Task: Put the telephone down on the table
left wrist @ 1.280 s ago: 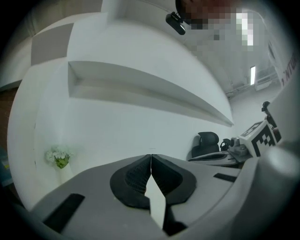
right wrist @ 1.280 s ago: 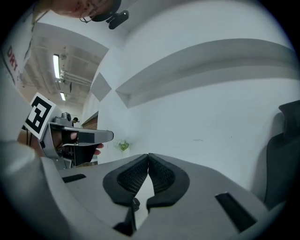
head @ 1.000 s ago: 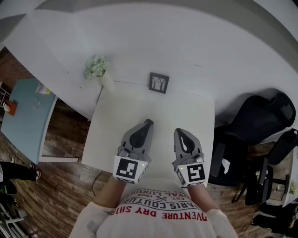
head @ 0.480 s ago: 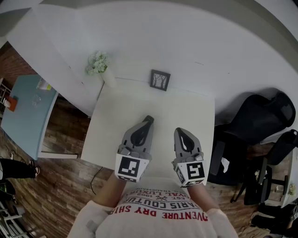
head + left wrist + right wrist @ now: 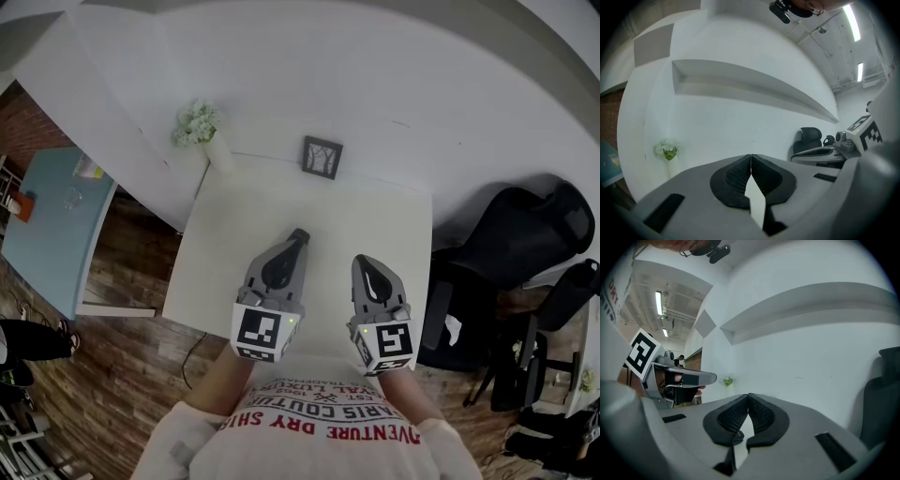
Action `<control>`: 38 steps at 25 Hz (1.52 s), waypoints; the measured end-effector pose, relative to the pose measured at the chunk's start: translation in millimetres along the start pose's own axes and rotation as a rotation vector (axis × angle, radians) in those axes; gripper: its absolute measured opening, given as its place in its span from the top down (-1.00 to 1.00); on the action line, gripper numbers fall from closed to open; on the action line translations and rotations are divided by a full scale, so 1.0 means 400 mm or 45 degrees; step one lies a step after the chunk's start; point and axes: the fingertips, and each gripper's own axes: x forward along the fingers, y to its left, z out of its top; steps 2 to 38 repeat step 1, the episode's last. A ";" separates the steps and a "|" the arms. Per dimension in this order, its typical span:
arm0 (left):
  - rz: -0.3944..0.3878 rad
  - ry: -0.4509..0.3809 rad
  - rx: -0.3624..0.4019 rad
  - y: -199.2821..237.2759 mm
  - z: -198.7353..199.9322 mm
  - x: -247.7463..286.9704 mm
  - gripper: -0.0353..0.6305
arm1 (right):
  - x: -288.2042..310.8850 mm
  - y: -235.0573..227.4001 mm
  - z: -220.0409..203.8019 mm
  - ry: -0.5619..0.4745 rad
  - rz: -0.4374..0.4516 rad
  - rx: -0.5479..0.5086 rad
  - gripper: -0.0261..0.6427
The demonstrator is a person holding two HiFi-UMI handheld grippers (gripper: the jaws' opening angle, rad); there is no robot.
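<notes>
Head view: left gripper (image 5: pixel 297 236) and right gripper (image 5: pixel 364 263) hover side by side over the white worktop (image 5: pixel 234 220), fingers (image 5: pixel 731 178) of both clenched together.

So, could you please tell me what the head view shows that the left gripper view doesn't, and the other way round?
Only the head view shows the table, the frame at its far edge, a blue table and the floor. Only the left gripper view shows the lights and, close up, that the left gripper is shut with nothing between its jaws. Both show the flowers, the chair and the right gripper.
</notes>
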 end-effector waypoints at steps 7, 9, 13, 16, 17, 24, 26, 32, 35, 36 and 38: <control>-0.002 0.004 -0.004 0.000 -0.001 -0.001 0.82 | 0.000 -0.001 0.000 0.002 -0.002 0.004 0.85; -0.002 0.004 -0.004 0.000 -0.001 -0.001 0.82 | 0.000 -0.001 0.000 0.002 -0.002 0.004 0.85; -0.002 0.004 -0.004 0.000 -0.001 -0.001 0.82 | 0.000 -0.001 0.000 0.002 -0.002 0.004 0.85; -0.002 0.004 -0.004 0.000 -0.001 -0.001 0.82 | 0.000 -0.001 0.000 0.002 -0.002 0.004 0.85; -0.002 0.004 -0.004 0.000 -0.001 -0.001 0.82 | 0.000 -0.001 0.000 0.002 -0.002 0.004 0.85; -0.002 0.004 -0.004 0.000 -0.001 -0.001 0.82 | 0.000 -0.001 0.000 0.002 -0.002 0.004 0.85; -0.002 0.004 -0.004 0.000 -0.001 -0.001 0.82 | 0.000 -0.001 0.000 0.002 -0.002 0.004 0.85; -0.002 0.004 -0.004 0.000 -0.001 -0.001 0.82 | 0.000 -0.001 0.000 0.002 -0.002 0.004 0.85; -0.002 0.004 -0.004 0.000 -0.001 -0.001 0.82 | 0.000 -0.001 0.000 0.002 -0.002 0.004 0.85; -0.002 0.004 -0.004 0.000 -0.001 -0.001 0.82 | 0.000 -0.001 0.000 0.002 -0.002 0.004 0.85; -0.002 0.004 -0.004 0.000 -0.001 -0.001 0.82 | 0.000 -0.001 0.000 0.002 -0.002 0.004 0.85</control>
